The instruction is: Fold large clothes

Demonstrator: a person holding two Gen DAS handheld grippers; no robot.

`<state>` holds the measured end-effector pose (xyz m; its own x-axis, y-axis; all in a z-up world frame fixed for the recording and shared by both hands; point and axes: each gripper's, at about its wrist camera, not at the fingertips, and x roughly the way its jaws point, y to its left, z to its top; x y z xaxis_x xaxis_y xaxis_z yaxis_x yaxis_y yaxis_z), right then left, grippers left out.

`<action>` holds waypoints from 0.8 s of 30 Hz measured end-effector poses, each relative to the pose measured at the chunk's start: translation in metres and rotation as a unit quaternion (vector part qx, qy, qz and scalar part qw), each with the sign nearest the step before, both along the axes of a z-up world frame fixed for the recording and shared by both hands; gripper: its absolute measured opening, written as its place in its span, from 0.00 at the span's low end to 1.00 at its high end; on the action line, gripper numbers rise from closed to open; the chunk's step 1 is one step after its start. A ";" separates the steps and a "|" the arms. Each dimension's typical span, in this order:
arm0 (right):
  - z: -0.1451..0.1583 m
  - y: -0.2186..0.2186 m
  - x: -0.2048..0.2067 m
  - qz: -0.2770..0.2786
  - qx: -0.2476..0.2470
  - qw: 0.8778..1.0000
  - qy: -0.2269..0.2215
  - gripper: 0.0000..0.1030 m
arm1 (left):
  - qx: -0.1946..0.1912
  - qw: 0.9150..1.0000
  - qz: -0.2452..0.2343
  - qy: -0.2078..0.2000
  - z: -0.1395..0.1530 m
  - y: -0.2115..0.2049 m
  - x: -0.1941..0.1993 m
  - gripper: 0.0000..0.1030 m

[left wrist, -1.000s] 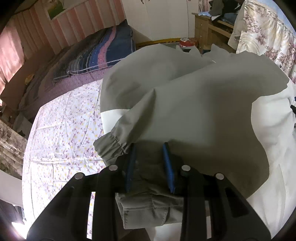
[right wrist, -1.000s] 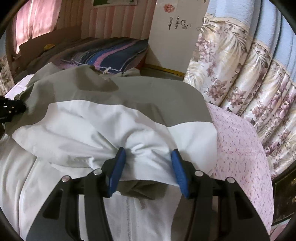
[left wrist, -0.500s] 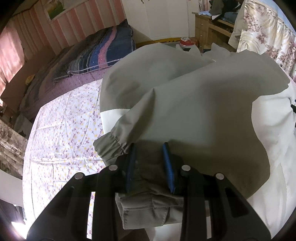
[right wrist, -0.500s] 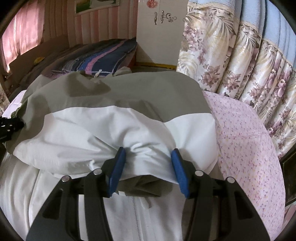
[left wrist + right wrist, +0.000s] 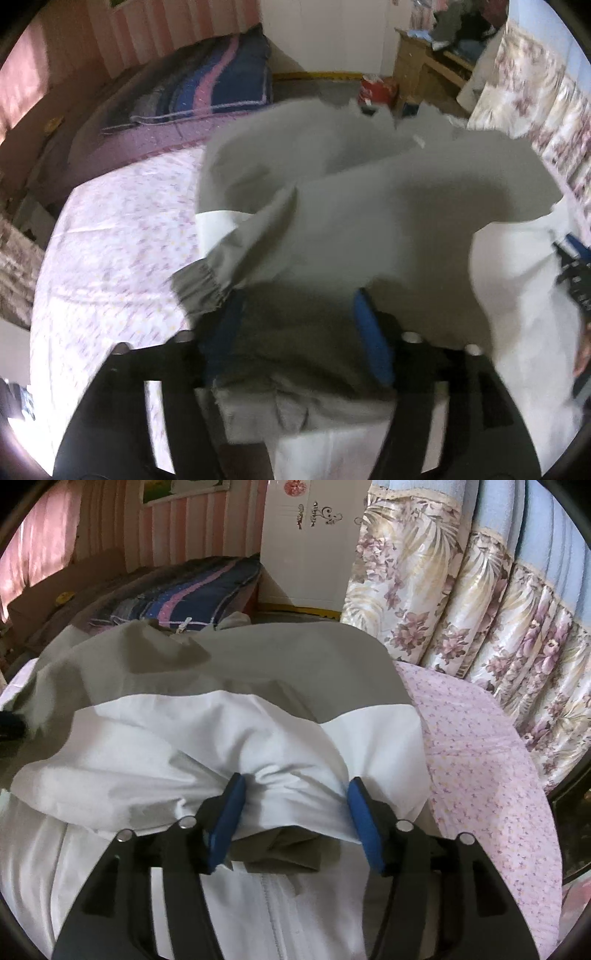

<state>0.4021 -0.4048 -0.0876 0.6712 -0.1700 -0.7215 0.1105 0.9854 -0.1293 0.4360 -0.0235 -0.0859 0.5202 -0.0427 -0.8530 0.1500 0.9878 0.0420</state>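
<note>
I am looking along both tools at a large grey-and-white jacket of thin woven cloth (image 5: pixel 236 686), which lies spread over the bed with the pale floral-print sheet (image 5: pixel 110 236); I take that bed as my landmark. The jacket covers the middle of the bed, its grey upper part toward the head end and its white part nearer me.

My left gripper (image 5: pixel 299 332) has its blue-padded fingers (image 5: pixel 371 347) set wide, with dark grey cloth bunched between them. This view is blurred, so I cannot tell whether the pads press the cloth or only straddle it. Just left of that tool, the gathered elastic cuff of a grey sleeve (image 5: pixel 199 286) lies on the jacket near the bed's left side.

My right gripper (image 5: pixel 295 819) is also spread fairly wide, and a puckered fold of white cloth runs between its blue pads (image 5: pixel 364 827), touching both. Below it the white zipper line (image 5: pixel 275 912) of the jacket runs toward me.

At the head of the bed sits a folded blue, pink and grey striped quilt (image 5: pixel 207 92). Beyond the bed's right edge hangs a cream curtain with mauve flowers (image 5: pixel 480 627), and a white cabinet (image 5: pixel 310 542) stands past the far end. The right tool shows at the right edge of the left view, resting on the white cloth.
</note>
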 end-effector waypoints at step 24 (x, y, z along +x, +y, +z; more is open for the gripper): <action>0.084 -0.021 -0.247 -0.041 -0.066 0.983 -0.164 0.98 | -0.030 0.987 0.068 -0.146 0.041 0.094 -0.274 0.97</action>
<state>0.1555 -0.4259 -0.0039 0.8444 -0.3112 -0.4361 0.2469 0.9484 -0.1988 0.1621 0.0703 -0.0453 0.7473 -0.0021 -0.6645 0.0067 1.0000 0.0043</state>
